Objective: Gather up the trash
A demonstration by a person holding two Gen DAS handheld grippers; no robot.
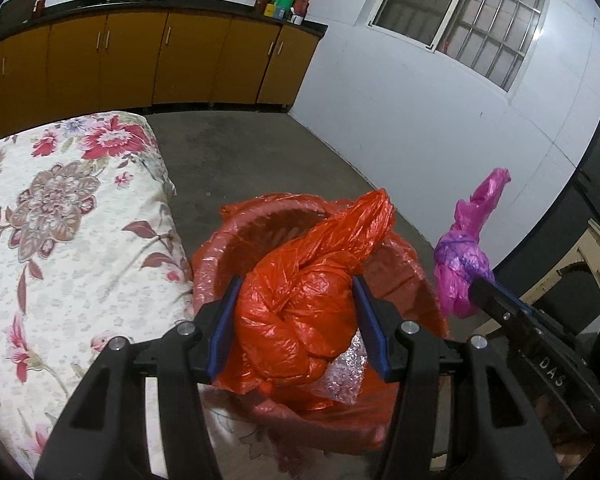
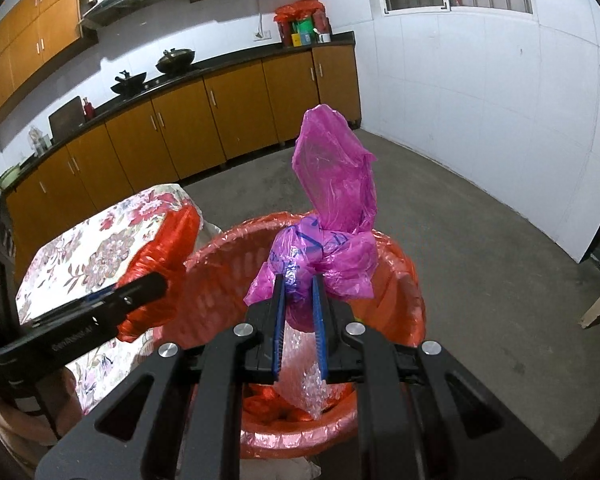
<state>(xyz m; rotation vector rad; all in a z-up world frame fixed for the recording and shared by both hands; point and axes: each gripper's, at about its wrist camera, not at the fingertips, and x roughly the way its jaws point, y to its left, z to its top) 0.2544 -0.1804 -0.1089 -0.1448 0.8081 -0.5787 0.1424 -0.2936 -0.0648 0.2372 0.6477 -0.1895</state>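
My left gripper (image 1: 296, 312) is shut on a knotted orange plastic bag (image 1: 300, 304), its blue pads pressing both sides, above a red bin (image 1: 216, 264) lined with an orange bag. My right gripper (image 2: 298, 300) is shut on a knotted pink plastic bag (image 2: 332, 196), held over the same red bin (image 2: 220, 280). In the left wrist view the pink bag (image 1: 466, 248) and the right gripper (image 1: 484, 286) show at the right. Seen from the right wrist, the orange bag (image 2: 160, 248) and the left gripper (image 2: 140, 292) are at the left. Bubble wrap (image 2: 304, 380) lies inside the bin.
A table with a floral cloth (image 1: 60, 220) stands left of the bin. Orange cabinets (image 1: 140, 64) under a dark counter with woks (image 2: 176, 58) line the far wall. A bare grey floor (image 2: 480, 240) runs to the white wall and a barred window (image 1: 480, 16).
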